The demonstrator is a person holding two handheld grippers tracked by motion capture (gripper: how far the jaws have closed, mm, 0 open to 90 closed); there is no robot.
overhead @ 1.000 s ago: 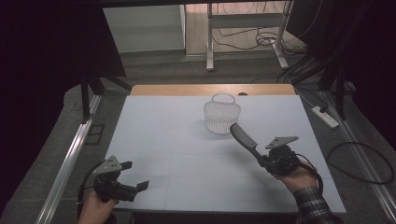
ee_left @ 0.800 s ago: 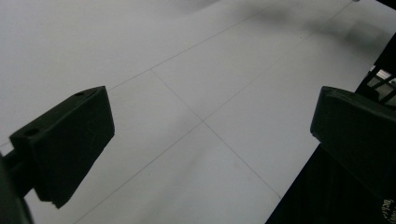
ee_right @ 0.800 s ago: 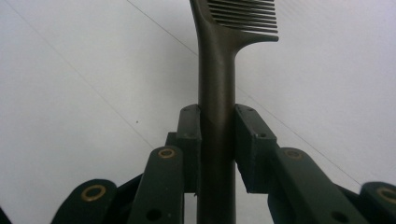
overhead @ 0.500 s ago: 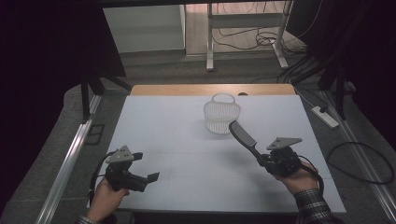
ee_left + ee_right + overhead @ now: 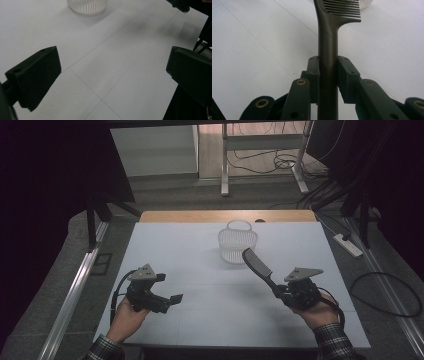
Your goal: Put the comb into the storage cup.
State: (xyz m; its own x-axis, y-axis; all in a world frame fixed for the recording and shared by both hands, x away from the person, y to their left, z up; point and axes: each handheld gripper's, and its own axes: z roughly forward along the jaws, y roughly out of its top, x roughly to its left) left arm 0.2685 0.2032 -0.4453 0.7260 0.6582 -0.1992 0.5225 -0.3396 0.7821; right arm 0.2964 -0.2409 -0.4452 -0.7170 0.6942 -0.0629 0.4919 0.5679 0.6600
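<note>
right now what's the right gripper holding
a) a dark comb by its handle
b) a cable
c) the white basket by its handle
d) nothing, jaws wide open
a: in the right gripper view the right gripper has both pads pressed on the handle of the dark comb, whose teeth point off toward the white basket; the high view shows the comb raised above the table.

White table top [image 5: 200, 270]; power strip [image 5: 348, 245] on floor, cables behind.

high view looks down; gripper views skim close, sharing the basket [image 5: 237, 241].
</note>
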